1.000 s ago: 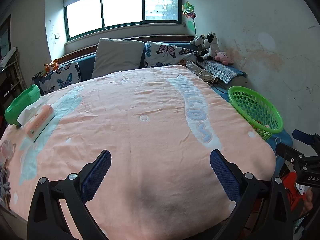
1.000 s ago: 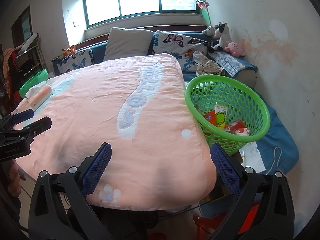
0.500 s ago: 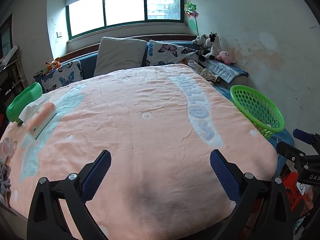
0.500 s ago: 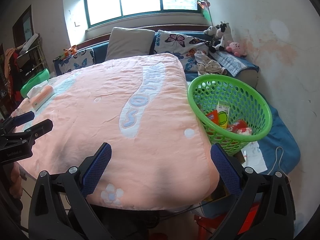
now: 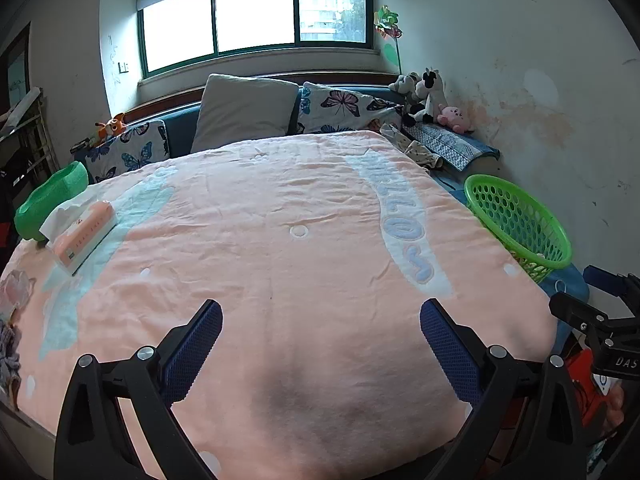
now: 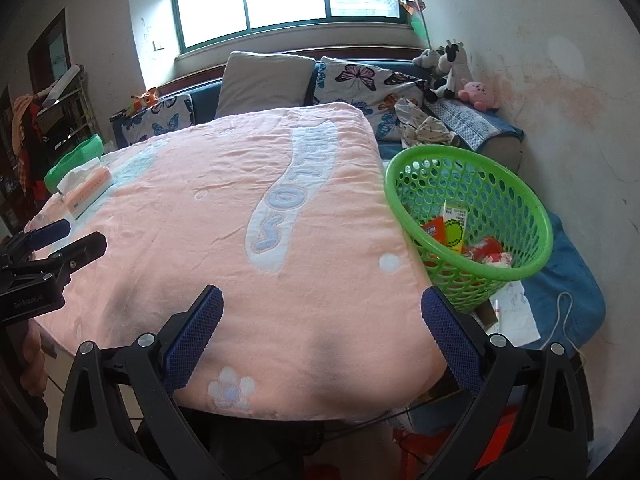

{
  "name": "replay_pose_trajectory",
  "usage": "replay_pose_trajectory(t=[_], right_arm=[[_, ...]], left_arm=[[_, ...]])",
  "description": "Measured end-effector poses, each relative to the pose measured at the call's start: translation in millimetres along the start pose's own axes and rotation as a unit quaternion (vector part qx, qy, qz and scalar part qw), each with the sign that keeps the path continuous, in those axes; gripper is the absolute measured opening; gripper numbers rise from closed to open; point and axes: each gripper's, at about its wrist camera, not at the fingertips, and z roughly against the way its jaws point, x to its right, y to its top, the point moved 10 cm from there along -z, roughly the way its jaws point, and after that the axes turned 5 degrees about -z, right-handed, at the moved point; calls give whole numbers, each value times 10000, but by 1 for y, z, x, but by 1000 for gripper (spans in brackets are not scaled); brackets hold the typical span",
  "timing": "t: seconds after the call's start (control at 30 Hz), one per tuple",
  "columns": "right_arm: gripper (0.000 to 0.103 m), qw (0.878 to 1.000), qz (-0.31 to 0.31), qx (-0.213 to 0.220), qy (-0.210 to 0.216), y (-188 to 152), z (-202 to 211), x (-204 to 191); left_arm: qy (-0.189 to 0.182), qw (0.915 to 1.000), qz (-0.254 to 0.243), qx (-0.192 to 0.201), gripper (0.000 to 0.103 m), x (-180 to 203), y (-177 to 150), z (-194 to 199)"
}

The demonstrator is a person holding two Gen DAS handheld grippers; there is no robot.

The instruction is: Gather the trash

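A green mesh basket (image 6: pixel 536 216) stands on the blue mat at the right of the pink blanket (image 6: pixel 224 216); inside it lie several wrappers (image 6: pixel 456 228), red, white and yellow-green. The same basket (image 5: pixel 516 216) shows at the right edge in the left wrist view. My left gripper (image 5: pixel 320 340) hovers open over the near part of the blanket (image 5: pixel 280 240), nothing between its fingers. My right gripper (image 6: pixel 322 324) is open and empty too, over the blanket's near right corner, short of the basket. Each gripper shows at the side of the other's view.
A pink tissue box (image 5: pixel 80 236) and a green bowl-like container (image 5: pixel 48 200) sit at the blanket's left edge. Pillows (image 5: pixel 244 112) and plush toys (image 5: pixel 428 96) line the back under the window. A white paper (image 6: pixel 516 316) and a cable lie on the blue mat beside the basket.
Both views have drifted back and up slightly, so the blanket and basket sit a little lower and farther. Both grippers stay open and empty.
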Motion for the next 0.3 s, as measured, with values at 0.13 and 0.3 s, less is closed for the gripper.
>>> replay_pose_trajectory(t=[0.13, 0.3], right_arm=[[99, 10000, 4, -5, 37, 0, -1, -2], [98, 10000, 44, -5, 74, 0, -3, -6]], left_arm=[[14, 10000, 24, -67, 96, -1, -2, -2], [41, 9999, 88, -75, 96, -6, -3, -2]])
